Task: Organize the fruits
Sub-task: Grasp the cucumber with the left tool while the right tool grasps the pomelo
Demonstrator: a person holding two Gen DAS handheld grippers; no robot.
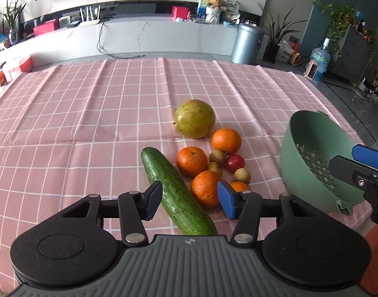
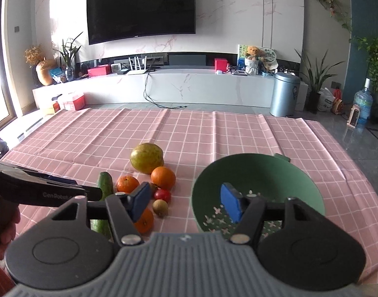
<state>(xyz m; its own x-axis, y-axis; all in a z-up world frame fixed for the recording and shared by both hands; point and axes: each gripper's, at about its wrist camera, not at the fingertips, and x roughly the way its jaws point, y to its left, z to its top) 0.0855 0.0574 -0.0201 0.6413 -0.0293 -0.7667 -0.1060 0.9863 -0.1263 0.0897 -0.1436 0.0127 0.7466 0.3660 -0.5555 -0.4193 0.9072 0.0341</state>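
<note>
A heap of fruit lies on the pink checked tablecloth (image 1: pixel 90 113): a large yellow-green pomelo (image 1: pixel 195 118), three oranges (image 1: pixel 191 161), a red tomato (image 1: pixel 235 162), small brown fruits (image 1: pixel 242 175) and a cucumber (image 1: pixel 179 193). My left gripper (image 1: pixel 190 201) is open, low over the cucumber and the near orange (image 1: pixel 205 188). A green colander bowl (image 2: pixel 258 188) stands to the right of the heap, empty. My right gripper (image 2: pixel 186 204) is open over the bowl's near left rim, empty. In the right wrist view the pomelo (image 2: pixel 147 158) and tomato (image 2: pixel 162 195) show too.
The table's far edge faces a white TV bench (image 2: pixel 189 86) with boxes and a router. A metal bin (image 2: pixel 285 94), potted plants and a water bottle (image 2: pixel 362 104) stand on the floor to the right. The table's right edge runs just beyond the bowl.
</note>
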